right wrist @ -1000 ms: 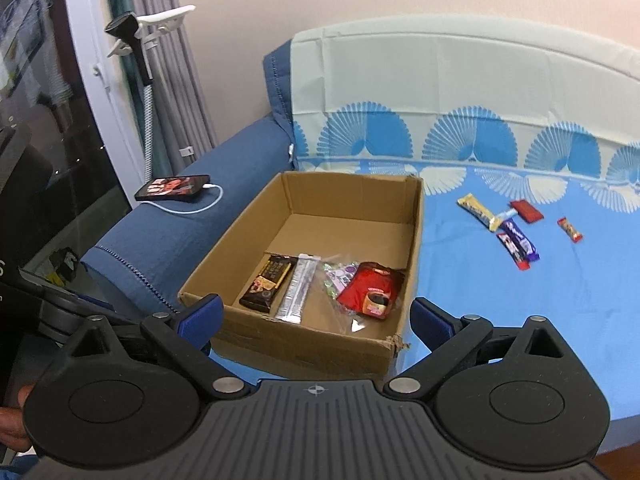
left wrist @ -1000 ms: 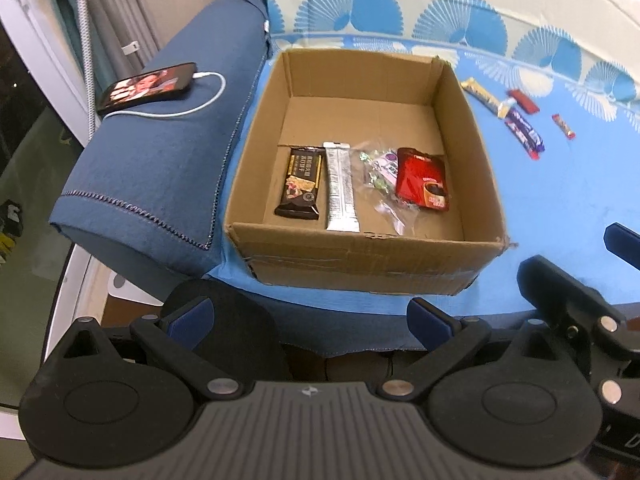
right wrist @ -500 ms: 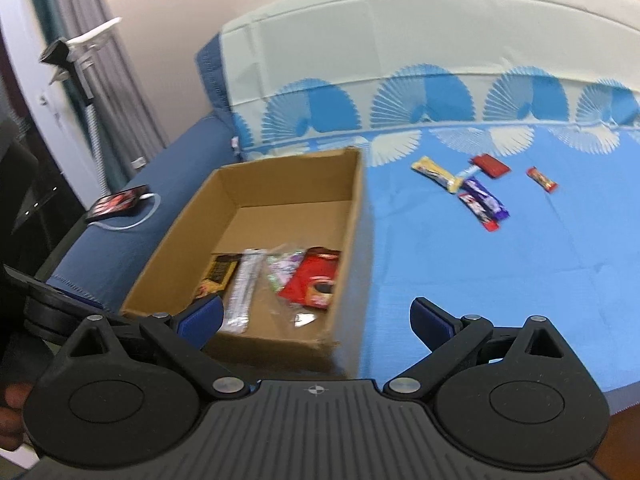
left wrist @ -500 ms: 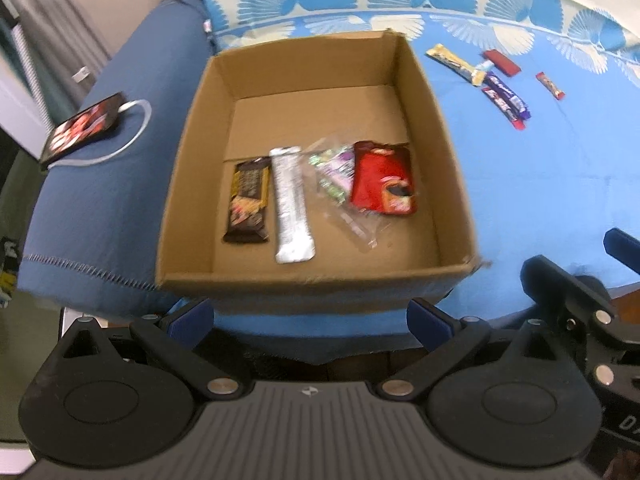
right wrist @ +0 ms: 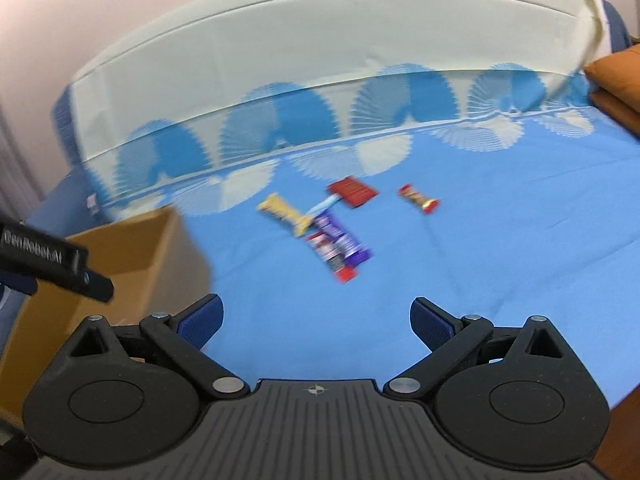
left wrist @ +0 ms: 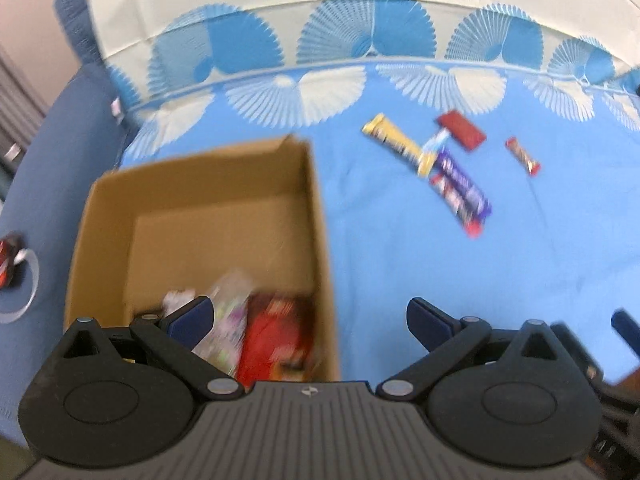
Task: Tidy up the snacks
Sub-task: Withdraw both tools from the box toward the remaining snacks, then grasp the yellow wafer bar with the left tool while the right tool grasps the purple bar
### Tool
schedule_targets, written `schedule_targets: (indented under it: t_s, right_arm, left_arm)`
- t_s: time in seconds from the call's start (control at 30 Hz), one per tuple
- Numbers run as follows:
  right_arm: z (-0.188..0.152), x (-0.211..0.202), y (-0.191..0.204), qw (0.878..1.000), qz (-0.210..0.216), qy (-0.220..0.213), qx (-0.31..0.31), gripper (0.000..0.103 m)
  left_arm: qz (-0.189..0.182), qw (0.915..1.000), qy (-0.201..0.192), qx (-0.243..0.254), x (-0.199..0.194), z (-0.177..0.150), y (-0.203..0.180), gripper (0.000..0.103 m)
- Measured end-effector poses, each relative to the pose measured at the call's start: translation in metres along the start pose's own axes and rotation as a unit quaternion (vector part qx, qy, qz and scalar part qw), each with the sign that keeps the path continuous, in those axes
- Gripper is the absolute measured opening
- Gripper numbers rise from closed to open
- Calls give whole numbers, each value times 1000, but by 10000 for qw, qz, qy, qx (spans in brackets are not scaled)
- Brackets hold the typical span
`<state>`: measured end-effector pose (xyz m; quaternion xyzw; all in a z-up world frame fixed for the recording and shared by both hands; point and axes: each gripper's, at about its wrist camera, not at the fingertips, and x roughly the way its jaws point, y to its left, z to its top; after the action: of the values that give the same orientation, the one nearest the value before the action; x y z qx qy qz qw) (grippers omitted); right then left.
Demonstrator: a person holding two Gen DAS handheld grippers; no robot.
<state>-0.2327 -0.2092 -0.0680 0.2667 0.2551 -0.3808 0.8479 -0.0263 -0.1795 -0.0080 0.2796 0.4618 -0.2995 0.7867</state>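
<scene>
Blurrily, both grippers' fingers spread, empty, snack bars on blue sheet, wrapper print unreadable

Both wrist views overlook box and snacks.

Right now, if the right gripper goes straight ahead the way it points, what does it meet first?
Bare blue bedsheet first, then probably the purple snack bar at the near end of the loose snack cluster. The right gripper has its jaws open and empty. Depth is uncertain because the frame is blurred.
</scene>
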Motion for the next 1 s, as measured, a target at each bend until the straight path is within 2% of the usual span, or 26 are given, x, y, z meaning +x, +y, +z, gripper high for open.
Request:
schedule_targets:
  t_s: [0.17,0.37,0.53,0.63,0.7,0.77,0.83,0.93,0.97,1.0]
  right_arm:
    - [22,70,-23,9998,-144,118,26,100]
    - [41,167,-36,9988,-122,415,-227,100]
    - [47,237,-42,9971,-20,685,-336,100]
    - [42,272,-45,9951,-99,908,-370,100]
    - [38,279,-41,9953,-216,606,-719,103]
    - [36,286,-39,9931,-341,506,-1006,103]
    - [35,287,-40,9933,-323,412,-1034,103]
    - [31,286,-39,9926,-346,320,-1120,102]
    - [30,283,-38,9926,-366,294,-1117,98]
    - [29,281,-36,9928,-353,257,-1119,85]
  left_arm:
    - [-149,9998,87,-94,57,66,-38,103]
    - [54,9988,302,-379,157,129,-69,103]
    - [82,9965,461,-697,224,156,-76,103]
    - [38,9949,605,-812,255,162,-76,103]
    - [-90,9935,593,-970,270,164,-73,103]
    - [-202,9903,828,-1100,284,164,-68,103]
    - [-293,9885,815,-1242,288,161,-62,103]
    - [-273,9894,798,-1185,287,161,-61,103]
    - [-219,9889,843,-1203,286,160,-60,103]
    - [-174,9882,883,-1237,283,160,-60,94]
